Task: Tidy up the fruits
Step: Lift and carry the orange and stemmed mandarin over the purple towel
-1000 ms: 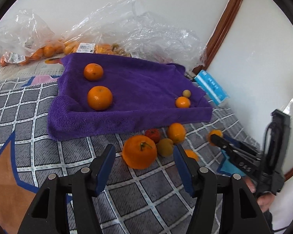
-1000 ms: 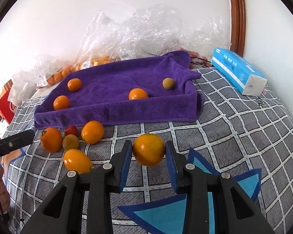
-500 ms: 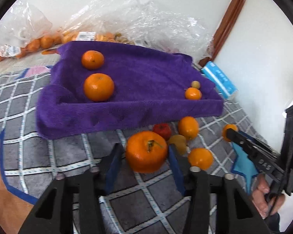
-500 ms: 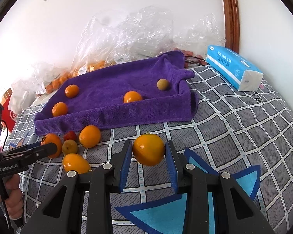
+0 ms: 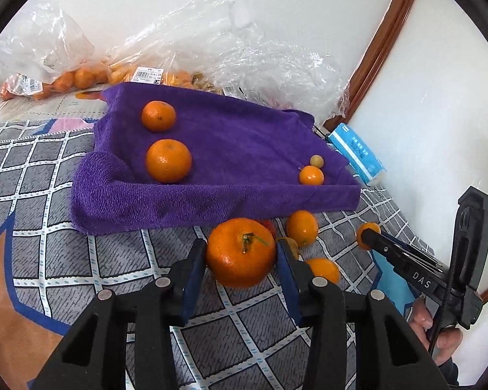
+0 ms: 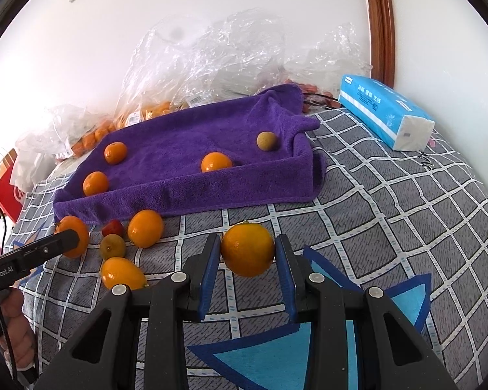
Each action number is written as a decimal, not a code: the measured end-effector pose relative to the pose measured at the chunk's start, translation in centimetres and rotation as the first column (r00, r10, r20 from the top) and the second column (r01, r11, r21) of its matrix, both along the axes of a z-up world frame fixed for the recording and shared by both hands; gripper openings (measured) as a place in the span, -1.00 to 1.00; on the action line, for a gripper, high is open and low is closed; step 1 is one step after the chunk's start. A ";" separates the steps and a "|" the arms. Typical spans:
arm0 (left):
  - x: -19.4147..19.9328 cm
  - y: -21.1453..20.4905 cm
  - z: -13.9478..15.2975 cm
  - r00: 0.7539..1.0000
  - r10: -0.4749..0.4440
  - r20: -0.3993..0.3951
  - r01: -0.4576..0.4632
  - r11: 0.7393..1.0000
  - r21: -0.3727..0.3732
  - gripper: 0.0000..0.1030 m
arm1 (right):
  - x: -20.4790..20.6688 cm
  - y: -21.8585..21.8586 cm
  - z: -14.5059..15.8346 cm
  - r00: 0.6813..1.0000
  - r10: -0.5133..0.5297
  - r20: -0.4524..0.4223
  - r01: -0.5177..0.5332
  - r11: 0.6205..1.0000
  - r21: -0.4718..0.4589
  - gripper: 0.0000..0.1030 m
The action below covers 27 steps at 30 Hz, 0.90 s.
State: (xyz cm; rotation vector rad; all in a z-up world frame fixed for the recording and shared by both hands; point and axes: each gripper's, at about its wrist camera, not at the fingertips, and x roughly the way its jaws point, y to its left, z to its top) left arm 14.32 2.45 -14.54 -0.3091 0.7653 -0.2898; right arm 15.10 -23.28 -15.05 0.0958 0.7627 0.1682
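Left gripper [image 5: 240, 256] has closed onto the stemmed orange [image 5: 240, 252], pads now pressing both sides. Right gripper [image 6: 247, 255] still clamps a smooth orange [image 6: 248, 249] between its jaws.

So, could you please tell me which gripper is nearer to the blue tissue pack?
Right. The right gripper, shut on an orange, sits on the tissue pack's side of the bed; the left gripper, holding a stemmed orange, is farther away.

Towel centre [image 6: 179, 143] free, loose fruit cluster [image 6: 144, 232] blocks near edge
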 end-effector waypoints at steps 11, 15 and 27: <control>-0.3 0.4 0.4 0.999 0.036 0.031 -0.036 0.999 0.004 -0.21 | 0.1 -0.3 0.1 1.000 -0.008 0.003 0.008 1.000 0.010 -0.33; -0.3 0.5 0.4 0.998 0.044 0.035 -0.044 0.999 0.003 -0.21 | 0.1 -0.4 0.1 1.000 -0.008 0.005 0.008 1.000 0.014 -0.33; -0.3 0.5 0.3 0.999 0.043 0.033 -0.043 0.999 0.003 -0.21 | -0.2 -0.2 0.4 1.000 -0.010 0.016 0.009 1.000 0.020 -0.33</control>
